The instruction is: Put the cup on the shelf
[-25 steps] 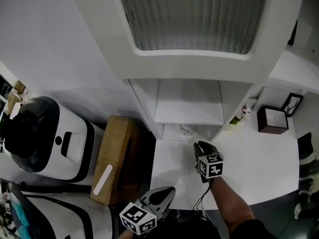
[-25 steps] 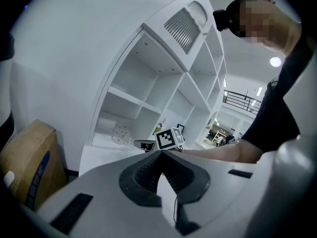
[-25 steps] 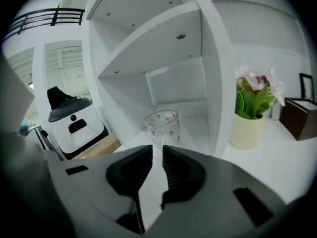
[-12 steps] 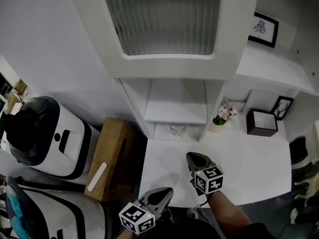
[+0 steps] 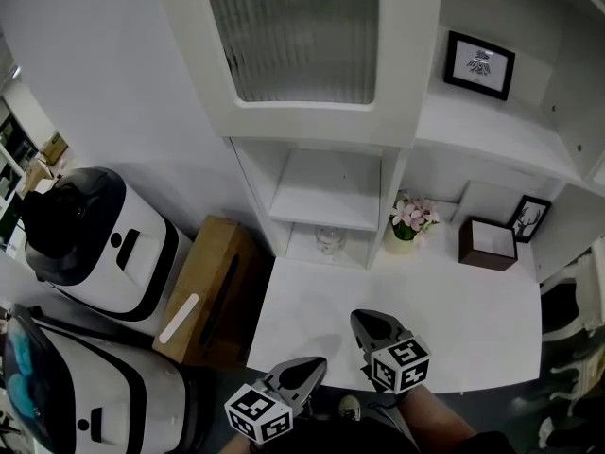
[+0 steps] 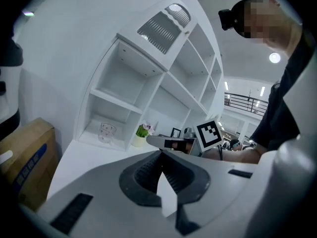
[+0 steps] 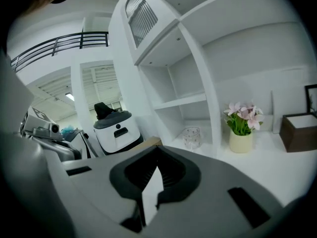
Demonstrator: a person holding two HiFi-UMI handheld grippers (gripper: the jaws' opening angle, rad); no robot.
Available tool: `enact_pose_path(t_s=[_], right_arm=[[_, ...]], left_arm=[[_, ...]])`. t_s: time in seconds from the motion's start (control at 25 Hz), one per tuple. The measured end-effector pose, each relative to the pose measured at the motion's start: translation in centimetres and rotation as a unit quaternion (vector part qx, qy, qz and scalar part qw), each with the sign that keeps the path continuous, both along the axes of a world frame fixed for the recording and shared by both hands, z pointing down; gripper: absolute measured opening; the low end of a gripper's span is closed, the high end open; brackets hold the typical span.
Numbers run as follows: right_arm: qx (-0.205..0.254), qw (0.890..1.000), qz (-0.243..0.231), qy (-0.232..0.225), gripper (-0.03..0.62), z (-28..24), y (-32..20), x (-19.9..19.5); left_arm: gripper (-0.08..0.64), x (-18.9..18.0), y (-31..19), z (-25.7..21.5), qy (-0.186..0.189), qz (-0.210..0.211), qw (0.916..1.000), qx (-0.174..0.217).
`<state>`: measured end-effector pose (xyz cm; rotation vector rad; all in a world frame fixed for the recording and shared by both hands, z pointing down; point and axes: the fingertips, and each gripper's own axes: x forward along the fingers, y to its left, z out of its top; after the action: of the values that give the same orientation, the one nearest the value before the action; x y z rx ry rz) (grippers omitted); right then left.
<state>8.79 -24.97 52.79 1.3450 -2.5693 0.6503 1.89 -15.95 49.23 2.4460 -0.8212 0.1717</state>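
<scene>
Back from the shelf has come my right gripper, jaws pressed together on nothing, like those of my left gripper. The cup stands upright in the lowest compartment, ahead and well apart across the table; right is nearer. No readable writing.

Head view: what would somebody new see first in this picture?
Probably the big white shelf unit, with a clear glass cup standing in its bottom compartment and a pot of pink flowers just right of it. At the bottom edge, the left gripper and right gripper hover with fingers shut, holding nothing.
</scene>
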Motion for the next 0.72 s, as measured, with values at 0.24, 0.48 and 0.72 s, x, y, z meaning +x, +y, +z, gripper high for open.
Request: enact_pose_path(t_s=[0.24,0.48,0.72], right_arm=[[0.008,0.999,-0.042,0.004,0.005,-0.9,3.4,0.8],[0.007,0.998,-0.065,-0.003,0.005,-1.2,6.2,1.7],[0.004,0.997,-0.079,-0.009,0.005,-1.3,8.6,1.3]], left_arm=[[0.005,2.0,2.7,-0.3,0.004,-0.022,0.9997,0.008],[0.005,2.8,5.4,-0.5,0.003,-0.049,0.9987,0.008],[0.005,2.2,7.4,-0.7,-0.005,-0.063,0.998,0.007]])
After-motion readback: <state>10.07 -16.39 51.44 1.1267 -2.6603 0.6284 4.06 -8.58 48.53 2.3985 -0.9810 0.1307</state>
